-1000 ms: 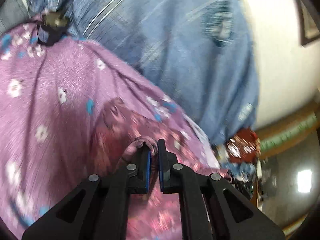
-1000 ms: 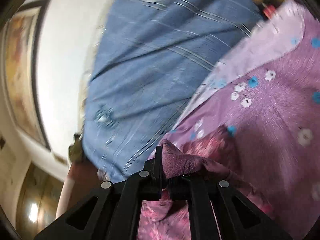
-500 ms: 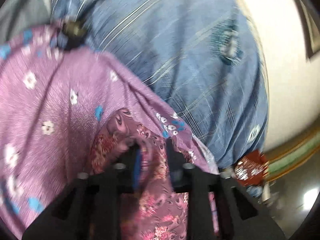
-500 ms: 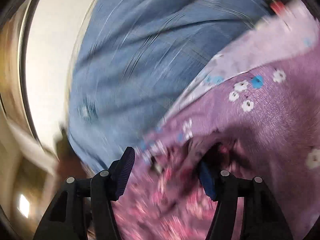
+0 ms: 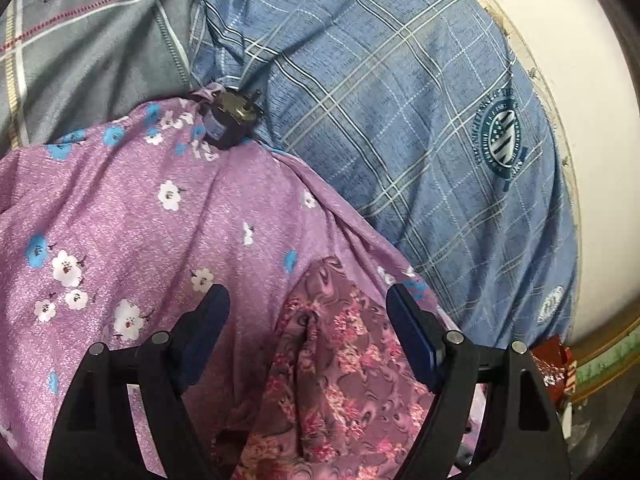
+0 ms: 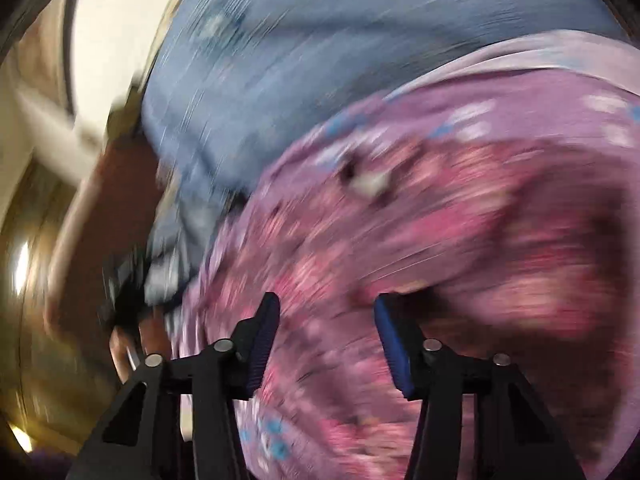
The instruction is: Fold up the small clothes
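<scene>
Floral garment (image 5: pixel 332 380) lies low-centre in frame on the purple sheet (image 5: pixel 120 220); your left gripper (image 5: pixel 308 316) and right gripper (image 6: pixel 326 328) both gape wide, gripping nothing.

a black plug (image 5: pixel 230 120) sits on the purple sheet's (image 5: pixel 120 220) far edge, well apart from the garment (image 5: pixel 332 380).

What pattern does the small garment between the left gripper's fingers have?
Pink flowers and swirls on mauve cloth: the small garment, clearest in the left wrist view.
</scene>
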### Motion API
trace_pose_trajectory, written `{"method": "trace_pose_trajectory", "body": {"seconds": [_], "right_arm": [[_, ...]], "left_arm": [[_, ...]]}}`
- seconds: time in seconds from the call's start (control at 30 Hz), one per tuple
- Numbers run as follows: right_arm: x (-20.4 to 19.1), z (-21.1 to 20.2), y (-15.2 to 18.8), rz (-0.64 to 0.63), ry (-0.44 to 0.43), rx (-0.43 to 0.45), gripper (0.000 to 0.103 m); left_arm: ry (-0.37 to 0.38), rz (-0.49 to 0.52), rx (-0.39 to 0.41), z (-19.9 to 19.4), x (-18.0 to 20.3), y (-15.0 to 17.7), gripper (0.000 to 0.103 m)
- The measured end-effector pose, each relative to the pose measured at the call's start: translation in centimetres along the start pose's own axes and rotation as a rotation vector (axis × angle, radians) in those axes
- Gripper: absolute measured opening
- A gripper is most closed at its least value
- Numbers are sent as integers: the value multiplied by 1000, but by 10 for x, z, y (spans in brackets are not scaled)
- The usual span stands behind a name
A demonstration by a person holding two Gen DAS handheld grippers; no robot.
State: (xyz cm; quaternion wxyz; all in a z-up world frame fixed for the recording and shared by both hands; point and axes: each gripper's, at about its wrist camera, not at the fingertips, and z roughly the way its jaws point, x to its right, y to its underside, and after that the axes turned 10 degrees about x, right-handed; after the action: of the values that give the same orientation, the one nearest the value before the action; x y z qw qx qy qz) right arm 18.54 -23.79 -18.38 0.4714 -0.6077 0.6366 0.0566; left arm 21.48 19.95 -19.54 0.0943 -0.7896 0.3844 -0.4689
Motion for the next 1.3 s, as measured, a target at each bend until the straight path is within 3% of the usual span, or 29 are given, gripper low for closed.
{"method": "trace_pose_trajectory", "body": {"seconds": [0.07, 0.1, 0.2, 0.27, 0.33, 0.4, 0.47, 0.57, 0.67, 0.8, 0.87, 0.93, 0.97, 1.0, 1.07, 1.13, 1.2, 1.3], "right_arm": [[-19, 28, 9, -73, 0, -93, 38], [-26, 48, 10, -109, 40, -132, 35], [-19, 82, -11, -83, 141, -129, 30], [-16, 91, -36, -54, 147, -42, 31], [-18, 90, -71, -56, 184, 138, 35], [-10, 80, -101, 48, 165, 297, 61], [-3, 68, -110, 132, 121, 350, 62], [-6, 43, -97, 66, 129, 342, 62], [4, 9, -67, 28, 129, 301, 58], [15, -5, -29, -54, 284, 171, 44], [42, -3, -27, 8, 345, 100, 40], [77, -1, -38, 87, 421, 80, 29], [86, 0, -45, 106, 436, 96, 15], [99, -5, -59, 139, 484, 153, 11], [97, -20, -78, 149, 618, 302, 21], [67, -20, -83, 64, 586, 349, 21], [11, 11, -70, -139, 482, 230, 27], [-45, 73, -27, -385, 390, -62, 23]], "left_arm": [[16, 10, 11, -5, 3, -3, 80], [20, 25, 20, -8, 6, -4, 80], [46, 58, 0, -9, 13, -2, 80], [68, 66, -32, -1, 19, 2, 80], [85, 87, -67, 7, 27, 9, 80], [106, 118, -102, 15, 39, 18, 80], [137, 163, -151, 23, 52, 29, 80], [168, 209, -234, 32, 67, 47, 80], [182, 199, -275, 34, 70, 56, 80], [128, 177, -264, 33, 58, 51, 80], [102, 158, -266, 34, 50, 47, 80], [83, 135, -264, 36, 42, 42, 80], [76, 123, -260, 35, 39, 40, 80], [71, 112, -254, 35, 35, 36, 80], [56, 89, -229, 33, 28, 27, 80], [22, 92, -191, 29, 24, 19, 80], [-14, 99, -165, 25, 19, 11, 80], [-38, 92, -131, 17, 11, 1, 80]]}}
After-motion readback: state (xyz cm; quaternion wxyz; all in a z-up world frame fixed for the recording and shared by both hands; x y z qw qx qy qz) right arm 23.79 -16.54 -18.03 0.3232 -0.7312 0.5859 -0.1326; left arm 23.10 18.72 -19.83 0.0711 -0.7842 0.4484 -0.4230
